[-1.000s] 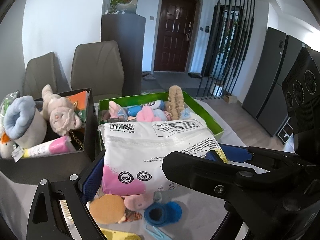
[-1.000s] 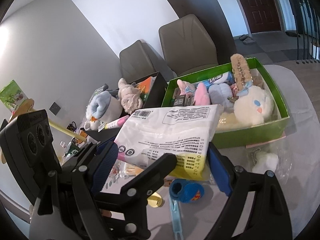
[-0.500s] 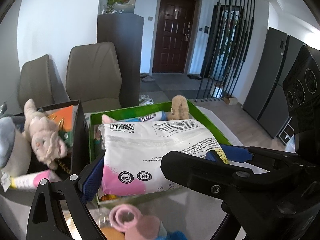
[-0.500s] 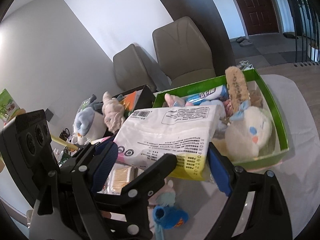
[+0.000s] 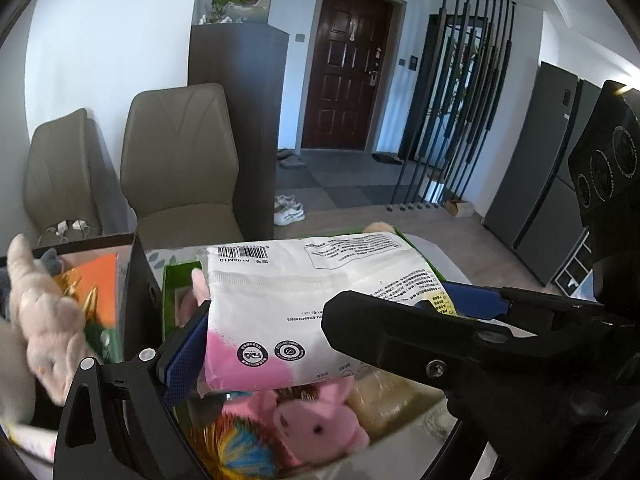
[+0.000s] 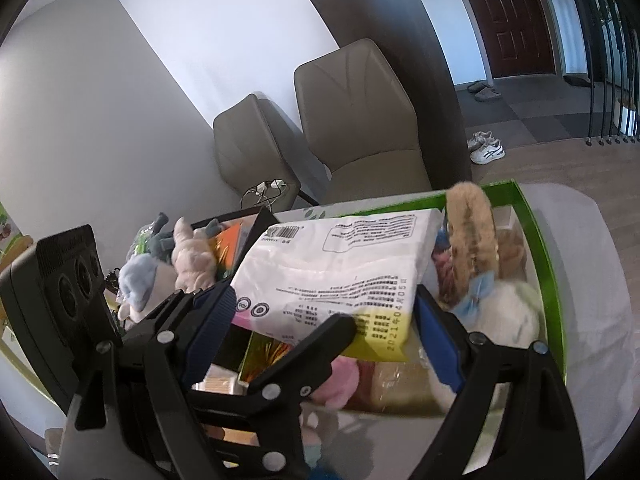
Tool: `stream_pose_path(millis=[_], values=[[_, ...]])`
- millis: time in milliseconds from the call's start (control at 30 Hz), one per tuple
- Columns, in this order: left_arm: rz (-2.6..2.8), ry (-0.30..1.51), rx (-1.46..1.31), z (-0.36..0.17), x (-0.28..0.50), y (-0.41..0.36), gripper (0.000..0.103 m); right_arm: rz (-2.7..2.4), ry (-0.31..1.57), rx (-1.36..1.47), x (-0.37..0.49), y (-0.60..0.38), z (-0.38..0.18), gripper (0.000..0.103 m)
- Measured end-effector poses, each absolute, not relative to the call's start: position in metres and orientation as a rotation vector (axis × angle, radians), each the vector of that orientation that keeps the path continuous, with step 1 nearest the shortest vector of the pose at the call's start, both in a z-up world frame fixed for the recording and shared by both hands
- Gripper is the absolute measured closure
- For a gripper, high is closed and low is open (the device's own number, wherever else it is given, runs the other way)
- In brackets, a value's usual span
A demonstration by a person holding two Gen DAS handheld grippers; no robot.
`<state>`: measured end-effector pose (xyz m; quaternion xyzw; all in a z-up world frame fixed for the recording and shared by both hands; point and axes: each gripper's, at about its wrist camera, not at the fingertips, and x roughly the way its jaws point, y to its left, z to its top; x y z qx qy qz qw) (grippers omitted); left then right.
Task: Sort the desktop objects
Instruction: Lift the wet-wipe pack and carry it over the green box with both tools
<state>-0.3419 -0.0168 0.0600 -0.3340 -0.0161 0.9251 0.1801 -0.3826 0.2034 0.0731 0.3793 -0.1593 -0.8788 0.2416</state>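
A white tissue pack (image 5: 320,288) with pink and yellow ends is held flat between both grippers, above the green box (image 6: 548,264). My left gripper (image 5: 328,320) presses its blue pads on the pack's two ends; the pack also shows in the right wrist view (image 6: 340,268), where my right gripper (image 6: 324,328) presses it the same way. The green box holds a pink plush pig (image 5: 320,424), a white plush (image 6: 508,316), a tan fuzzy toy (image 6: 472,236) and other items.
A black box (image 5: 140,288) stands left of the green one, holding a beige plush rabbit (image 5: 44,320) and an orange item (image 5: 96,276). A light blue plush (image 6: 138,280) sits beyond it. Two tan chairs (image 5: 180,160) stand behind the table.
Both grippers have carried the tissue pack forward from over the loose items on the table to above the green box. The boxes appear closer and lower in view.
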Motion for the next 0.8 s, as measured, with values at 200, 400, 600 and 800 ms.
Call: stream_pose_path(millis=[200,400,600,800], values=[[2.597,-0.055,-0.965,0.06,-0.373,-0.017,0.008,-2.408,-0.424,1.045,-0.407,0.202,0.07,0.015],[2.604,-0.068,-0.986,0.053,-0.389,-0.017,0.008,-2.401,-0.424,1.048,-0.428,0.199,0.065,0.014],[2.607,-0.057,-1.033,0.041,-0.395,-0.017,0.008,-2.393,-0.424,1.079,-0.439,0.197,0.053,0.014],[2.613,-0.076,-1.042,0.033,-0.402,-0.016,0.008,-2.405,-0.439,1.087,-0.445,0.196,0.043,0.013]])
